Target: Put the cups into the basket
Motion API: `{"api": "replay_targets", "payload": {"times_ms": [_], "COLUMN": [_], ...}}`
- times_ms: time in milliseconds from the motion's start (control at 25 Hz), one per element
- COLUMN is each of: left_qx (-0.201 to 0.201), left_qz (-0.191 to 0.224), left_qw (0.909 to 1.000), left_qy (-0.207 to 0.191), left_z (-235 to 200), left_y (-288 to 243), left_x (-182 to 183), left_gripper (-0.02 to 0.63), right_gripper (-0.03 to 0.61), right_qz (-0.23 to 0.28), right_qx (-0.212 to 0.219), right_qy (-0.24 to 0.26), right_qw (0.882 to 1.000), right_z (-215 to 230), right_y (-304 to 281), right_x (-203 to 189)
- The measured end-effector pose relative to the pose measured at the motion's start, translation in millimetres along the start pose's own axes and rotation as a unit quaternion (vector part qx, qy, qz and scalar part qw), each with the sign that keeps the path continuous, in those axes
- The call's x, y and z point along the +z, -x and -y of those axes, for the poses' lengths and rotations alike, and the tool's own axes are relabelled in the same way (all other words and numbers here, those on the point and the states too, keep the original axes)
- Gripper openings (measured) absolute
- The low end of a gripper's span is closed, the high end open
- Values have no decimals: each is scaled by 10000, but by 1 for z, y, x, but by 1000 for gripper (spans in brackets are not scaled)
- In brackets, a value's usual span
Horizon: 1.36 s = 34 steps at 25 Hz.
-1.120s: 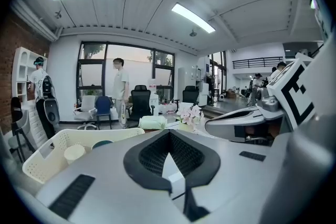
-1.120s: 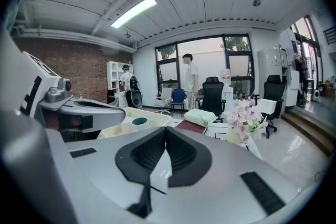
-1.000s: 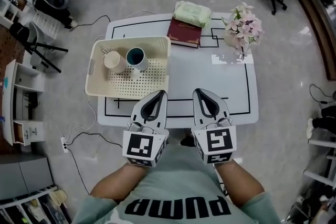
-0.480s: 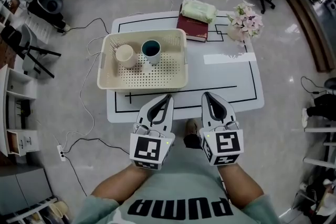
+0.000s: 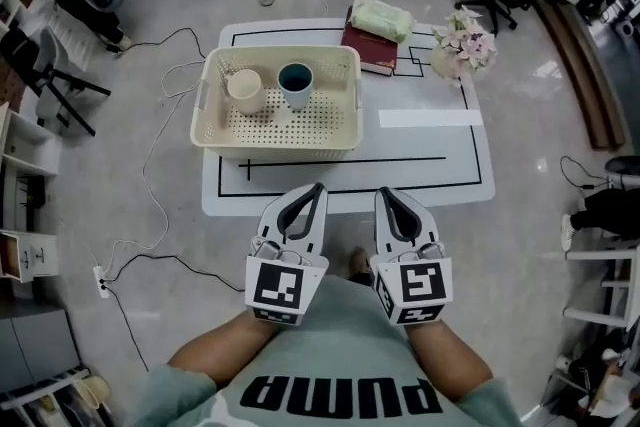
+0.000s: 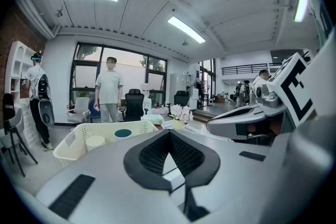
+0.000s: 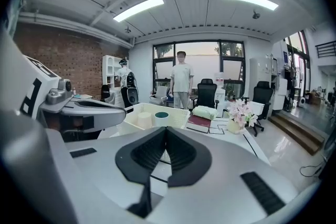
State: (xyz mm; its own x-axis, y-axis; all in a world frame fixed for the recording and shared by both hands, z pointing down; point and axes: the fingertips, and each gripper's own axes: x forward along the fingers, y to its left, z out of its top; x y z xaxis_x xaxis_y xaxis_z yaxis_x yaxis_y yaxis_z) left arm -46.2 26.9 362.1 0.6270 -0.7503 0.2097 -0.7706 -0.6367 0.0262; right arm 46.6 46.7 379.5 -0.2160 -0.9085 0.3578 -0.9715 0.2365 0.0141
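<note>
Both grippers have backed off since a second ago. Their tips were over the near edge of the tabletop (image 5: 420, 155) then, and now the left gripper (image 5: 318, 187) and right gripper (image 5: 384, 192) sit side by side short of that edge, over the floor (image 5: 540, 245) and close to the person's shirt (image 5: 340, 380). Each one is clenched, jaws pressed together at the tip with nothing caught between them; you can see that plainly in both gripper views. Both cups are already in the basket (image 5: 275, 149), a cream plastic one with a perforated floor and holes in its walls, sitting on the left half of the tabletop. The cream cup (image 5: 245, 90) stands upright in the far left part of it. The white cup (image 5: 296, 83) stands upright just beside it on the right, and that one is dark teal inside. Both cups are well apart from the grippers. Writing-wise, the only thing I can read is PUMA in big black letters on the shirt, upside down in the head view. The marker cubes (image 5: 275, 287) on the grippers just carry black and white square patterns. Behind the basket there's a dark red book (image 5: 372, 50) with a pale green bundle (image 5: 381, 18) on top, and pink flowers (image 5: 462, 43) at the far right corner. Any print on the book is too small to read.
</note>
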Motion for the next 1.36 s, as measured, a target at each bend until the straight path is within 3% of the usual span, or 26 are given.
{"api": "replay_targets", "payload": {"times_ms": [680,1360], "left_qx": [461,580], "left_qz": [-112,-81], "left_qw": [9989,9983], "left_qy": [-31,64], "left_z": [30,35], "left_y": [5,3], "left_x": [-12,-10], "left_gripper": [5,5], "right_gripper": [11,11], "right_qz": [13,78], "right_qx": [492,534], "right_qy": [51,88], "right_qw": [9988,9985], "right_z": [9,17], "right_y": [16,20], "right_x": [-25,-23]}}
